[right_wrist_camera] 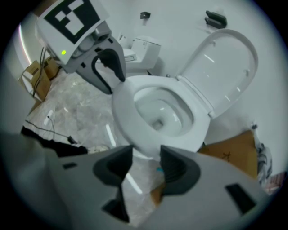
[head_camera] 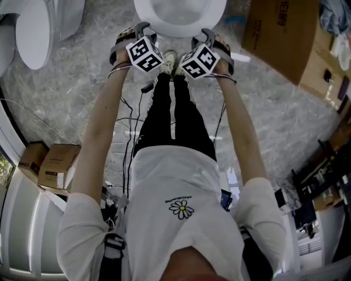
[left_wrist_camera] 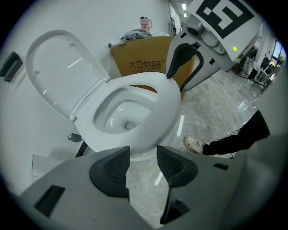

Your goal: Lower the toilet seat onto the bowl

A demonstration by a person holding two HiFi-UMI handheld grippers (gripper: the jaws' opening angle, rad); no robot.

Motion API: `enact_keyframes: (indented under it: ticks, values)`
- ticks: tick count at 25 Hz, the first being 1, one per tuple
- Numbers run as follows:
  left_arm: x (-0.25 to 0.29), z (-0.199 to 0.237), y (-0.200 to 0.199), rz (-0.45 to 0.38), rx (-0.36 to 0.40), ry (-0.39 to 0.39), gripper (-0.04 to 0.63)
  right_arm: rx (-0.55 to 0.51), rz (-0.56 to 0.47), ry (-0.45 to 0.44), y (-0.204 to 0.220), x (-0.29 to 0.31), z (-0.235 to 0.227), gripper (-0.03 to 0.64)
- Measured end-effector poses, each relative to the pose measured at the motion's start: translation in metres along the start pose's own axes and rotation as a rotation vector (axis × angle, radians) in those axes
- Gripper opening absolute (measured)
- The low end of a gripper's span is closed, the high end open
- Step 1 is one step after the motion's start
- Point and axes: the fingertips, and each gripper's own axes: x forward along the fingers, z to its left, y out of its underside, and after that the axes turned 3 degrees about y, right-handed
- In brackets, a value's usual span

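Observation:
The white toilet (head_camera: 181, 13) stands at the top of the head view. Its seat (left_wrist_camera: 157, 96) (right_wrist_camera: 128, 112) lies flat on the bowl rim, and the lid (left_wrist_camera: 58, 67) (right_wrist_camera: 225, 67) stands raised against the wall behind. My left gripper (head_camera: 140, 30) (left_wrist_camera: 143, 157) hovers just before the bowl's front left, open, with nothing between its pads. My right gripper (head_camera: 211, 35) (right_wrist_camera: 146, 157) hangs at the front right, also open and empty. Neither one touches the seat. Each gripper view shows the other gripper beside the rim.
A large cardboard box (head_camera: 279, 33) (left_wrist_camera: 139, 60) leans right of the toilet. A second toilet (head_camera: 33, 33) (right_wrist_camera: 144, 49) stands at the left. Small boxes (head_camera: 46, 164) sit at the lower left. Cables (head_camera: 123, 126) trail over the marble floor near my shoes (head_camera: 169, 60).

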Motion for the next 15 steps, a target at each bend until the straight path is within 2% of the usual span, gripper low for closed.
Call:
enact_keyframes:
  ticks: [7, 15]
  values:
    - [0.035, -0.010, 0.006, 0.004, -0.031, 0.032, 0.206, -0.010, 0.041, -0.034, 0.016, 0.035, 0.010, 0.208]
    - [0.066, -0.019, 0.023, 0.030, -0.025, 0.066, 0.206, -0.011, 0.071, -0.083, 0.023, 0.066, 0.026, 0.207]
